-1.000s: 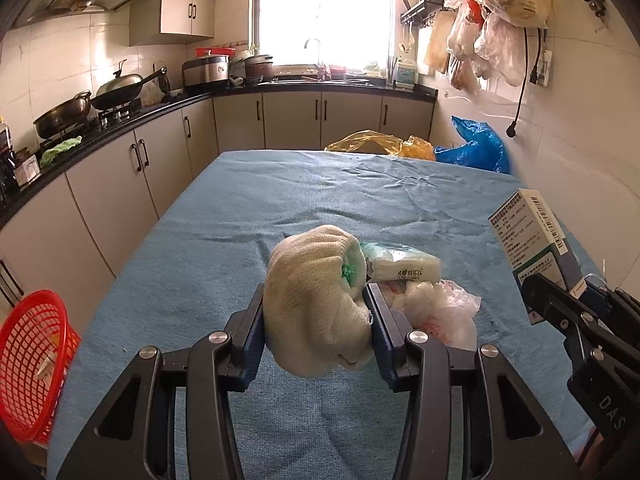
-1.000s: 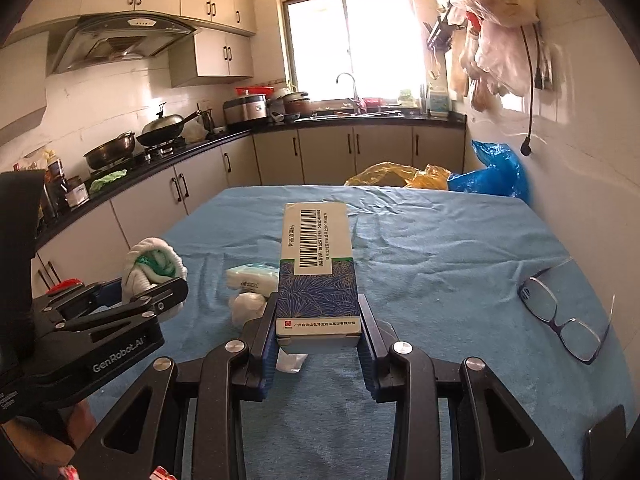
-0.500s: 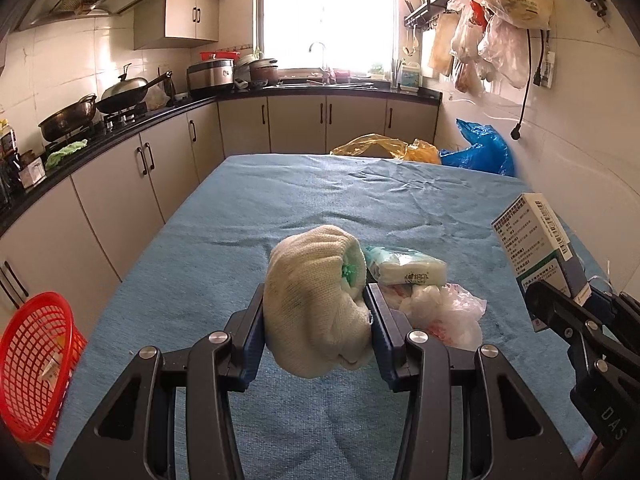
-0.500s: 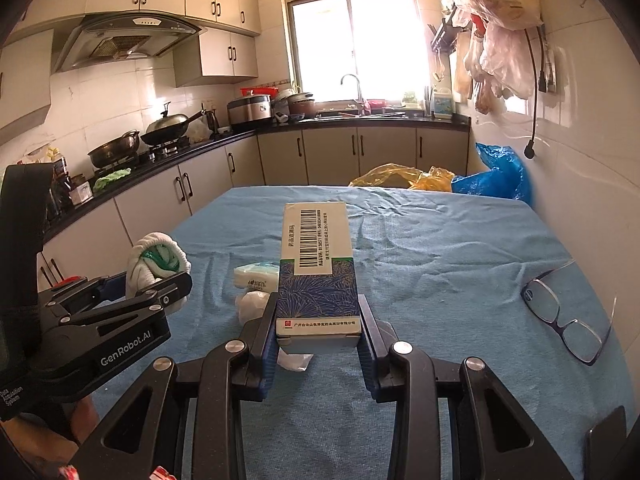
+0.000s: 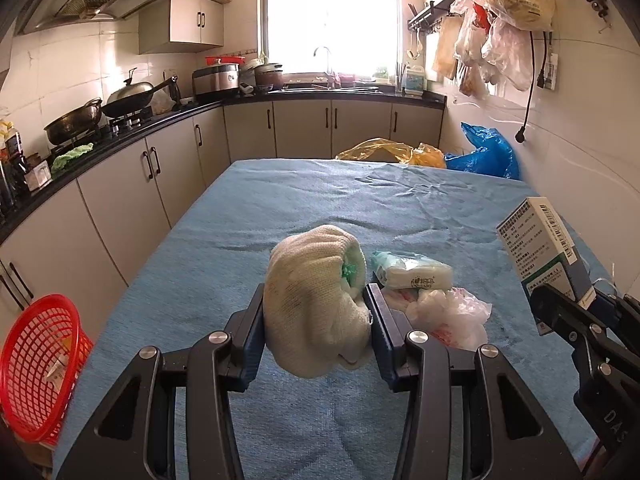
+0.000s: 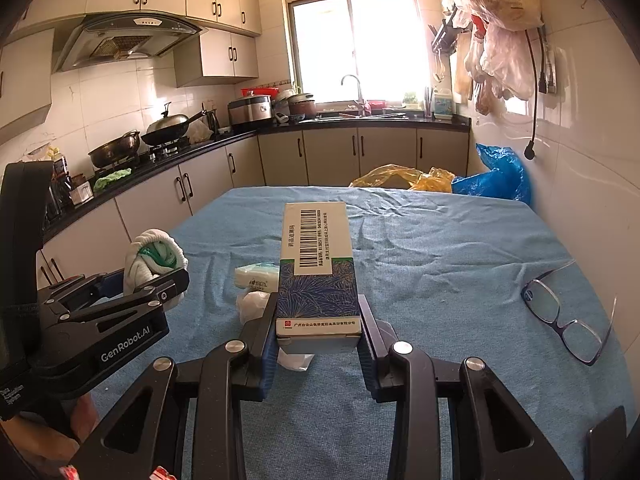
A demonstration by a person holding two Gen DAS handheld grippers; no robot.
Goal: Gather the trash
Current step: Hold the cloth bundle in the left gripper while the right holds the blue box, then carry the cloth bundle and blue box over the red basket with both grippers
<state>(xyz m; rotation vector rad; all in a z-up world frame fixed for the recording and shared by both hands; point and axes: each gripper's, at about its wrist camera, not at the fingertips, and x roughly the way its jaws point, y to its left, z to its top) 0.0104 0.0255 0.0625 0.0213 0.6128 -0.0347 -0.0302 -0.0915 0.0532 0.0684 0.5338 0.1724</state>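
Note:
My left gripper point(image 5: 316, 312) is shut on a rolled cream knitted cloth point(image 5: 316, 296) with green inside, held above the blue tablecloth point(image 5: 360, 208). The cloth also shows in the right wrist view point(image 6: 154, 258). My right gripper point(image 6: 318, 320) is shut on a blue and white medicine box point(image 6: 316, 268) with a barcode; the box also shows at the right of the left wrist view point(image 5: 548, 248). On the table lie a tissue packet point(image 5: 410, 274) and a crumpled white plastic bag point(image 5: 448, 316).
A red mesh basket point(image 5: 38, 364) stands on the floor left of the table. Glasses point(image 6: 564, 316) lie at the table's right side. Yellow point(image 5: 384, 152) and blue bags point(image 5: 486, 156) sit beyond the far edge. Kitchen cabinets run along the left.
Both grippers have drifted slightly, keeping their holds. The view has shifted a little; the red basket sits lower left in the left wrist view.

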